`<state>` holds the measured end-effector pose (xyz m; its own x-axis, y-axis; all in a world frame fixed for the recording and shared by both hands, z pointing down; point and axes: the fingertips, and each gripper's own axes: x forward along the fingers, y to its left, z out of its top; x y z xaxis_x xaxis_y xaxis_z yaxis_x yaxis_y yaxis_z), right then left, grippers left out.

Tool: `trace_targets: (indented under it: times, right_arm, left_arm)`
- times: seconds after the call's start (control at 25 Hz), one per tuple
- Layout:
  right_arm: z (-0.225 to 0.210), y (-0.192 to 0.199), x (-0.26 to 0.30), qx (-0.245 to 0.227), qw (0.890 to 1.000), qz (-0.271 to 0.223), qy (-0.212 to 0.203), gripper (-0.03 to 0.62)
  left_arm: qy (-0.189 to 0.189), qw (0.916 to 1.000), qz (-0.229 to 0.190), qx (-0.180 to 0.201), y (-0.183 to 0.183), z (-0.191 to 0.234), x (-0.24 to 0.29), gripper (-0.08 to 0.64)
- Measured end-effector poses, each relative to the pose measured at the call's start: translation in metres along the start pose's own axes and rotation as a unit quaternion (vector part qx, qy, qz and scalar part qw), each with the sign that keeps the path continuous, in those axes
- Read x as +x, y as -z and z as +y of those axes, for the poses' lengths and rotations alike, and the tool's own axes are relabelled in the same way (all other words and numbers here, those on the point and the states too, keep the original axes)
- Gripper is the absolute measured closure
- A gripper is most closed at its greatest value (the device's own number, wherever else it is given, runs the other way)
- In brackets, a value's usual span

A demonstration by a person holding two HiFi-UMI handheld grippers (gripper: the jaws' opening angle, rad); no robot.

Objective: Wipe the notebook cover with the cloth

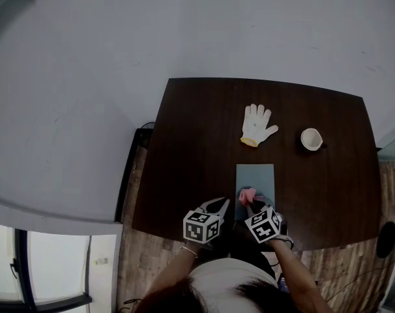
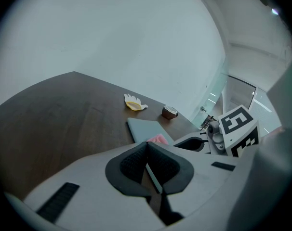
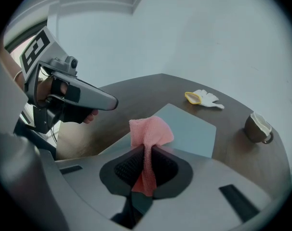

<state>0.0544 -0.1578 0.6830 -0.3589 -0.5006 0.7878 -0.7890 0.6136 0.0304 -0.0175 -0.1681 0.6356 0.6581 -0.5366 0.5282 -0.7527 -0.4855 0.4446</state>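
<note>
A grey-blue notebook (image 1: 255, 178) lies flat on the dark table near its front edge; it also shows in the left gripper view as the notebook (image 2: 143, 128) and in the right gripper view as the notebook (image 3: 187, 129). My right gripper (image 1: 248, 203) is shut on a pink cloth (image 3: 150, 134), which hangs over the notebook's near end; the cloth (image 1: 247, 195) shows in the head view too. My left gripper (image 1: 223, 203) sits just left of the notebook's near corner, shut with nothing between its pads (image 2: 134, 163).
A white work glove (image 1: 257, 125) with a yellow cuff lies beyond the notebook. A cup (image 1: 311, 139) stands at the right on the dark wooden table (image 1: 184, 149). The table's front edge (image 1: 171, 229) is right below both grippers, with wood floor beneath.
</note>
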Motion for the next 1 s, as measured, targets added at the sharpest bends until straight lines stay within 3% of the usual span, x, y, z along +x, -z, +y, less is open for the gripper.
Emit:
trace_targets:
  times: [1.0]
  right_arm:
    - [-0.067, 0.060, -0.038, 0.092, 0.991, 0.023, 0.097, 0.549]
  left_arm:
    - [0.034, 0.9992, 0.022, 0.007, 0.010, -0.016, 0.008, 0.541]
